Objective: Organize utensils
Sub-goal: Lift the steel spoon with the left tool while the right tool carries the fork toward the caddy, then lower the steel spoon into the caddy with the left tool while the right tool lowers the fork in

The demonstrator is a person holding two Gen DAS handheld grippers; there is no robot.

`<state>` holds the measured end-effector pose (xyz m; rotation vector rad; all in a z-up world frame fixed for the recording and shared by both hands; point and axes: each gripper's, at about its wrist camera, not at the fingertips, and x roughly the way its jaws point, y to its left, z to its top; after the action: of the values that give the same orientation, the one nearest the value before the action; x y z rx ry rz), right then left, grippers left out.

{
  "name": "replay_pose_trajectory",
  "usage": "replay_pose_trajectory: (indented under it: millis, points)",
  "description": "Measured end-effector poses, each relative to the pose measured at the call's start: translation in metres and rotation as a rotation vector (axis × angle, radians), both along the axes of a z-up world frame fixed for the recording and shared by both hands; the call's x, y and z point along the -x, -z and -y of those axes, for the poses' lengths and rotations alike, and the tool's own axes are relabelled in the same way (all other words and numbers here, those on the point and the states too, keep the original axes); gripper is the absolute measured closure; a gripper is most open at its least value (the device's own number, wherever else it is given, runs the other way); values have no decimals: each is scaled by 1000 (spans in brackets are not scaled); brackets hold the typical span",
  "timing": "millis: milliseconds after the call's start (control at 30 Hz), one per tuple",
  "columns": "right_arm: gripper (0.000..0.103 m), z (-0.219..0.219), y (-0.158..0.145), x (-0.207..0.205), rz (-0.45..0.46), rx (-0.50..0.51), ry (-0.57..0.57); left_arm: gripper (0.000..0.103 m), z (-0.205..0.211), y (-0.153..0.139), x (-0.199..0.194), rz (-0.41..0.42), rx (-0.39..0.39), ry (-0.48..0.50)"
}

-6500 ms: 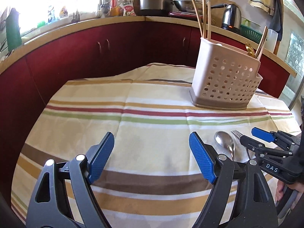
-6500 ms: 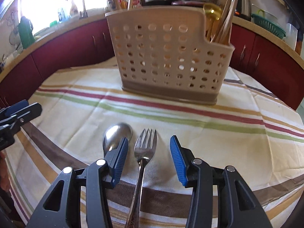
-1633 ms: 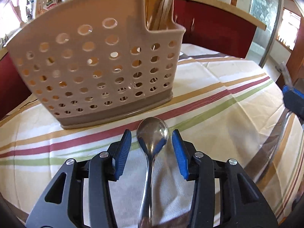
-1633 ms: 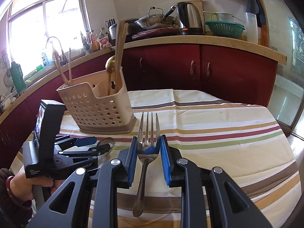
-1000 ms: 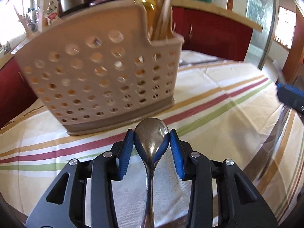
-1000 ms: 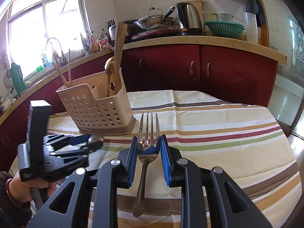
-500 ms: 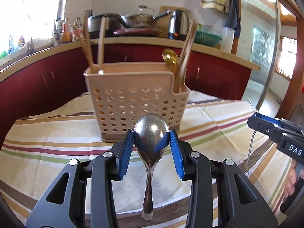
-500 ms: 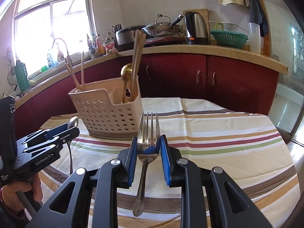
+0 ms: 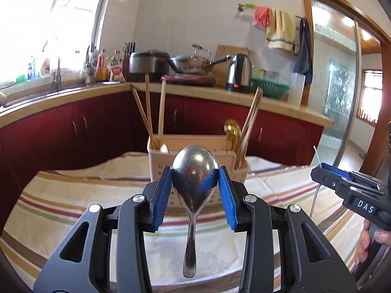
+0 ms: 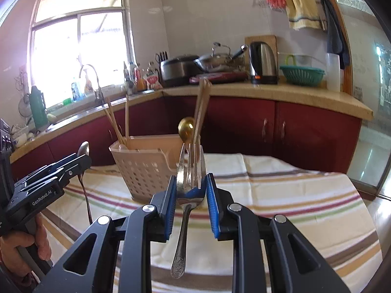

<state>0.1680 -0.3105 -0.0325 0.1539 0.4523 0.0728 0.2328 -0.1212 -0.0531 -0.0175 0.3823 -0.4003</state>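
With both tools clear of the cloth (image 9: 73,195), left gripper (image 9: 194,183) clamps spoon (image 9: 194,171); right gripper (image 10: 191,193) clamps fork (image 10: 189,171); caddy (image 10: 146,168) ahead.

- Bright daylight is pouring through a white-framed window (image 10: 80,56) above the sink tap (image 10: 91,80).
- Dark red cabinet doors (image 10: 293,131) are running under a beige L-shaped countertop (image 10: 281,92).
- A steel electric kettle (image 10: 262,61) and a green plastic basket (image 10: 302,74) are sitting there.
- Towels (image 9: 278,30) are hanging on a white-tiled wall (image 9: 195,12).
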Motion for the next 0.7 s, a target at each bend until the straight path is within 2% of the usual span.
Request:
replay_pose_trajectory:
  millis: [333,700]
  points:
    - [79,-9,-39,-32,138,-2,-30,65,-4,-38,-33,71,56,9]
    - [79,-22,-77,-77,295,23,-53,65,5,-79,-70,223,99,-9]
